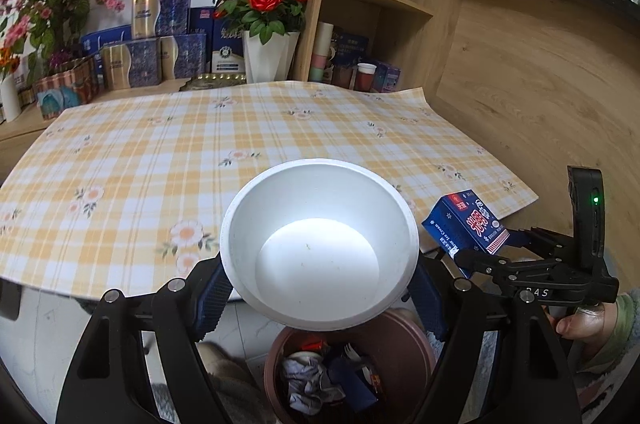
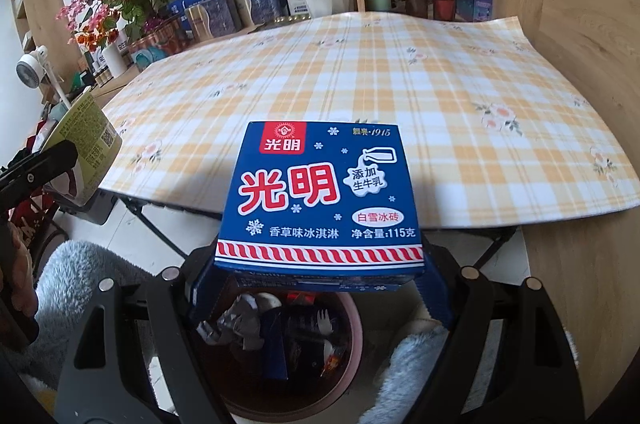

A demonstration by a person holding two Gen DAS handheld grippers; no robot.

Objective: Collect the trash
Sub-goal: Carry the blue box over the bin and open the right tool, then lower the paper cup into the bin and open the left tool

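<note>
Looking thru the left wrist cam first: left gripper has its jaws wide, pads clamped on either side of a white bowl, which sits tilted w/ its mouth toward the cam & looks empty bar a tiny speck. Straight below it, nearer the cam, is the brown trash bin on the floor, already holding crumpled grey paper, blue wrappers & a plastic fork; bowl overlaps the bin's far rim, so my read is the drop is nearly lined up, maybe a bit further in toward the bin's middle. Checked tablecloth lies beyond, bare on the part in view. Right side of this view shows the right gripper w/ a blue ice cream box, just beside the bowl, a hand behind it. Right wrist cam: right gripper also wide, shut across the ice cream box, box's broad printed face up, long axis running across btwn the fingers. Bin is directly under the box, same trash inside. Left edge shows the bowl's green printed outside wall & part of the left gripper; cannot tell its grip from here. Both items hang over the bin; which is nearer the bin's centre I can't settle.
</note>
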